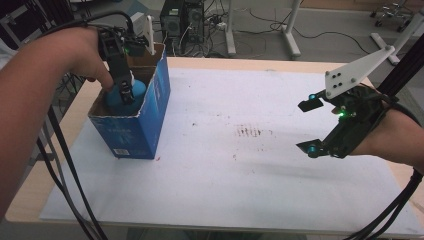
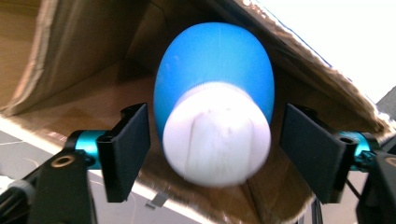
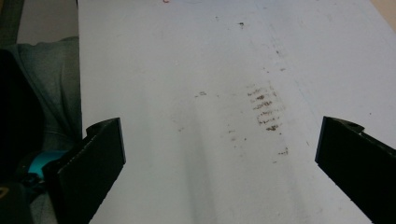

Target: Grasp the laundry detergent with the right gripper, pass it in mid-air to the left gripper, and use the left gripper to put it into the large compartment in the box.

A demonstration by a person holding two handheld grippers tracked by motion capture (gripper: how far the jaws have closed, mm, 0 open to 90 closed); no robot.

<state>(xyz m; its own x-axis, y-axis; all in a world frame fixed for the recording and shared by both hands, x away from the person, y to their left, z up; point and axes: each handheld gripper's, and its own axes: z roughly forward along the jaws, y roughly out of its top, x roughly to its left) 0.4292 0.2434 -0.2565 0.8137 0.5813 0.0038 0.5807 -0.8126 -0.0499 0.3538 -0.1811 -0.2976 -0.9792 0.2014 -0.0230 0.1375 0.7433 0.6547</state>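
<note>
Inside the blue cardboard box (image 1: 150, 107), the blue bottle (image 2: 215, 79) sits with its white cap (image 2: 217, 133) facing up between the left gripper (image 2: 215, 151) jaws, which stand apart from it; the right gripper (image 1: 311, 125) hovers wide open, empty, above the white table sheet (image 1: 240, 165)

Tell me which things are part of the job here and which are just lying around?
Part of the job:
- blue and white bottle, inside the box
- blue cardboard box
- left gripper, its fingers open on either side of the bottle's white cap

Just lying around:
- right gripper, open over the table, holding nothing
- white table sheet with dark smudges
- computer towers on the floor behind
</note>
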